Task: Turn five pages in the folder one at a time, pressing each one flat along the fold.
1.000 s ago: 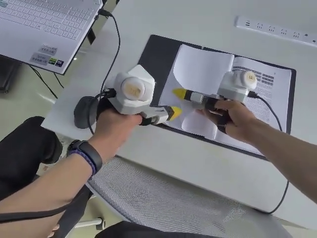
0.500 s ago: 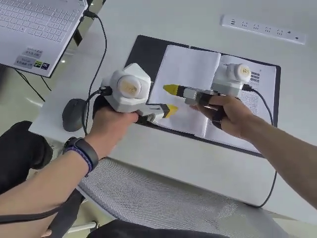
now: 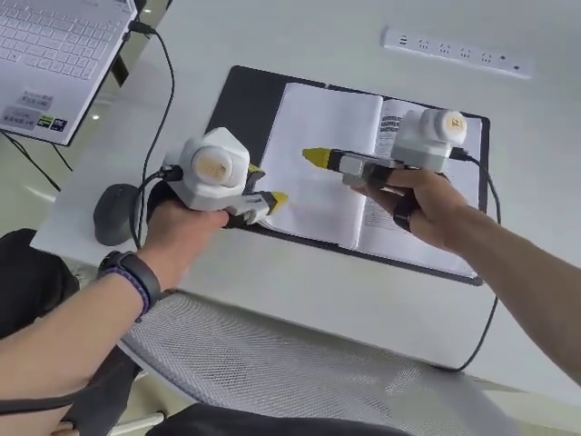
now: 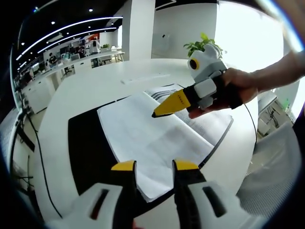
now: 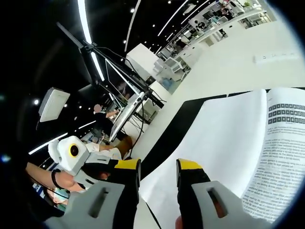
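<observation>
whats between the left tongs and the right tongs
A white page of the folder: in the left gripper view it spans the stretch from the left tongs to the right tongs.

Power strip (image 3: 454,53) and dark mouse (image 3: 113,213) lie on the white table (image 3: 318,27), laptop (image 3: 54,54) nearby.

surface: white table (image 3: 272,36) | on it: open black folder (image 3: 241,109) | laptop (image 3: 45,45) | power strip (image 3: 454,50) | mouse (image 3: 113,213)
</observation>
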Motion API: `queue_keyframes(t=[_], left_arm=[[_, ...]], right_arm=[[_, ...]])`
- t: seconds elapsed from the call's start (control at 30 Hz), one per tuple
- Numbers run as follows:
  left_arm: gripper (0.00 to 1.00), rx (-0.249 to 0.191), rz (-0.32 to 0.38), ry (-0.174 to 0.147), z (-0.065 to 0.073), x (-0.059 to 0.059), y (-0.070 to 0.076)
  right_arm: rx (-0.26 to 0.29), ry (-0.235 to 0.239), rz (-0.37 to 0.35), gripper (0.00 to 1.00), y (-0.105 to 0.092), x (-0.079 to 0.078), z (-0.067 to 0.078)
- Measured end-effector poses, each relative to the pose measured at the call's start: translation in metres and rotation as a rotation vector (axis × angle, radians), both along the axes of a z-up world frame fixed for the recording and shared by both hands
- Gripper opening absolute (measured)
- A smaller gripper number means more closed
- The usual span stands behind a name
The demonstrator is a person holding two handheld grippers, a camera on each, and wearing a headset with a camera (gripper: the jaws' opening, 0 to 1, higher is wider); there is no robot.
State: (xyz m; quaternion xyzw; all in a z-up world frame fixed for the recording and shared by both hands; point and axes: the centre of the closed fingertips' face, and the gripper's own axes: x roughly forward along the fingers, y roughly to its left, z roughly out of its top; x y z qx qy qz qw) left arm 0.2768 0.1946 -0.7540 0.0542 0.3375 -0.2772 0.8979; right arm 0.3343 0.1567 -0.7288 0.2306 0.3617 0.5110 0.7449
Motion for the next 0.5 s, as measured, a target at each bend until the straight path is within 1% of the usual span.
queue_keyframes(t=[0.2, 0.3, 0.37, 0.5], left_arm=[[0.18, 0.006, -0.007, 0.030, -0.013, -0.002, -0.002], [0.14, 0.015, -0.007, 0.060, -0.022, -0.003, -0.003], [0.14, 0.017, -0.008, 0.065, -0.026, -0.003, -0.004], [0.11, 0.033, -0.008, 0.079, -0.035, -0.003, -0.002]], right_arm=[[-0.010, -0.010, -0.024, 0.27, -0.016, 0.007, 0.002], [-0.010, -0.012, -0.034, 0.26, -0.022, 0.009, 0.003], [-0.012, -0.012, -0.042, 0.26, -0.027, 0.009, 0.002], [-0.021, -0.012, -0.047, 0.26, -0.034, 0.010, -0.001]])
